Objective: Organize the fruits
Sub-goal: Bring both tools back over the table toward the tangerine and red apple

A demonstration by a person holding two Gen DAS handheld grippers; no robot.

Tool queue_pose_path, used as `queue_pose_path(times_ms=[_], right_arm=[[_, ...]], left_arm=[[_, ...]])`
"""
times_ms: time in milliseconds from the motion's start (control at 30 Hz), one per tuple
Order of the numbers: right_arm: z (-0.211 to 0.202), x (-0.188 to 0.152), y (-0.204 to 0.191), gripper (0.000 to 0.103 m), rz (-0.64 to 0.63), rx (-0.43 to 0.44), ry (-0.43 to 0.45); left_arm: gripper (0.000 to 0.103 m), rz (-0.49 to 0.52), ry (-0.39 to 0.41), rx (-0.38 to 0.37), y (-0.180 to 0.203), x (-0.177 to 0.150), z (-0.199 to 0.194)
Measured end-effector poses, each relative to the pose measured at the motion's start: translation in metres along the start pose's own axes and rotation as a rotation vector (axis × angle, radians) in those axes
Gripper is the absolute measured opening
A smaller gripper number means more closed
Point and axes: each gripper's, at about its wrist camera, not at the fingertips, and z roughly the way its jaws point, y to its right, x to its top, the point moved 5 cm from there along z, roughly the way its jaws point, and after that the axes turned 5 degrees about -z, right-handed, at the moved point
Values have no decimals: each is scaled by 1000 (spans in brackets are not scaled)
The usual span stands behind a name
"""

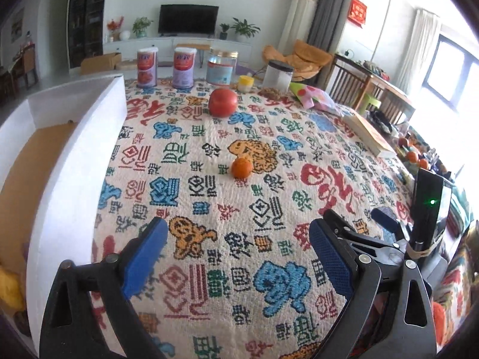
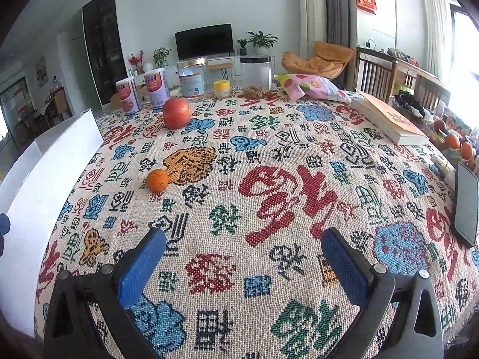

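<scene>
**tablewatcher:** Fruit check, how far along is this? I count two pieces out on the patterned tablecloth [image 2: 269, 185]: a small orange [image 2: 157, 180] around the middle and a red apple [image 2: 177, 112] further back, just in front of the two cans [image 2: 140, 92]. They sit well apart from each other and nothing is touching either one.

**boxfan22:** Same count here. The white box [image 1: 74, 161] is at the left edge of the table, and from the left camera there's something yellow [image 1: 10, 287] down in its near corner. Could be fruit already put away, but it's too cropped to tell. So maybe a bit is done, and at least two pieces are left.

**tablewatcher:** And the grippers?

**boxfan22:** Both empty. The left gripper [image 1: 236, 254] has its blue pads spread wide over bare cloth, and the right gripper [image 2: 242, 257] is the same, wide apart with nothing between the pads. Both sit near the front of the table, short of the orange.

**tablewatcher:** There's also a pile of oranges [image 2: 456, 143] off past the book [image 2: 389, 119] on the right. Part of the job?

**boxfan22:** Can't say. My guess is the orange is the closer pick, then the apple.
</scene>
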Motion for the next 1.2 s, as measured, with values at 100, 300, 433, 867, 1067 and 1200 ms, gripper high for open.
queue_pose_path(times_ms=[100,300,433,867,1067,1200], right_arm=[[15,-4,21,103,80,10,-55],[30,20,32,103,-32,-65,-31],[43,13,39,103,-39,-75,-43],[71,-8,44,103,-23,-52,-192],[72,-8,45,103,-19,-48,-193],[72,-8,45,103,-19,-49,-193]], left_arm=[[96,29,-14,109,-7,-2,33],[96,24,-38,201,-25,-2,80],[96,52,-59,220,-28,-9,98],[102,26,-113,198,-34,-17,110],[102,21,-112,190,-35,-16,110],[101,6,-134,126,-23,-8,108]])
